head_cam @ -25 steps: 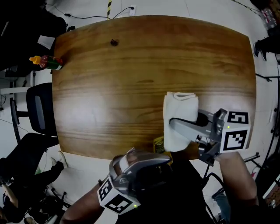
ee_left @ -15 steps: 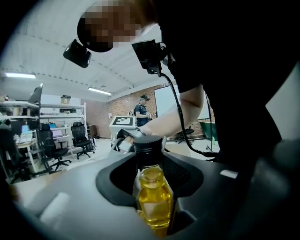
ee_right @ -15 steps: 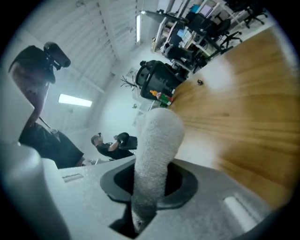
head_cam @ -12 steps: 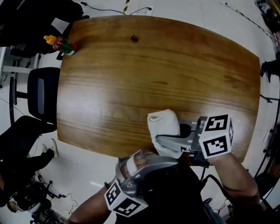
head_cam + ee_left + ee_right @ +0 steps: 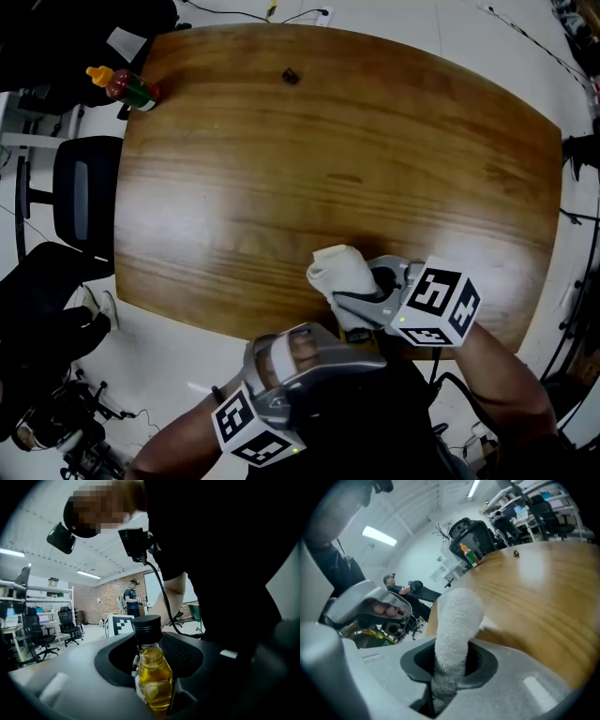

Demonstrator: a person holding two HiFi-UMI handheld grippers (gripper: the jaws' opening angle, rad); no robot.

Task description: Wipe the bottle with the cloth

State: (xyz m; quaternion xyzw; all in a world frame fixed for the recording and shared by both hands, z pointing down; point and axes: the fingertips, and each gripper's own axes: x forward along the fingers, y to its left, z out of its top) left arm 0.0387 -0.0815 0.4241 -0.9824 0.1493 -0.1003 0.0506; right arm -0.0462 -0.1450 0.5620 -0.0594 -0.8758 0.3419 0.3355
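Note:
A small glass bottle (image 5: 154,681) of yellow liquid with a black cap (image 5: 146,625) stands upright between the jaws of my left gripper (image 5: 154,701). Those jaws have just been closing and now grip it. In the head view the left gripper (image 5: 345,341) is below the table's near edge, and only a yellow sliver of the bottle (image 5: 357,336) shows. My right gripper (image 5: 352,304) is shut on a folded white cloth (image 5: 336,268), which sticks out past its jaws just above the bottle. The cloth (image 5: 454,620) rises from the right gripper (image 5: 445,686).
The wooden table (image 5: 281,169) carries a red sauce bottle (image 5: 127,87) at its far left corner and a small dark object (image 5: 292,76) near the far edge. A black office chair (image 5: 80,202) stands to the left. Cables lie on the floor.
The right gripper has carried the cloth left and toward the table's near edge, rolling as it went, and now sits close above the left gripper. The left gripper stayed in place.

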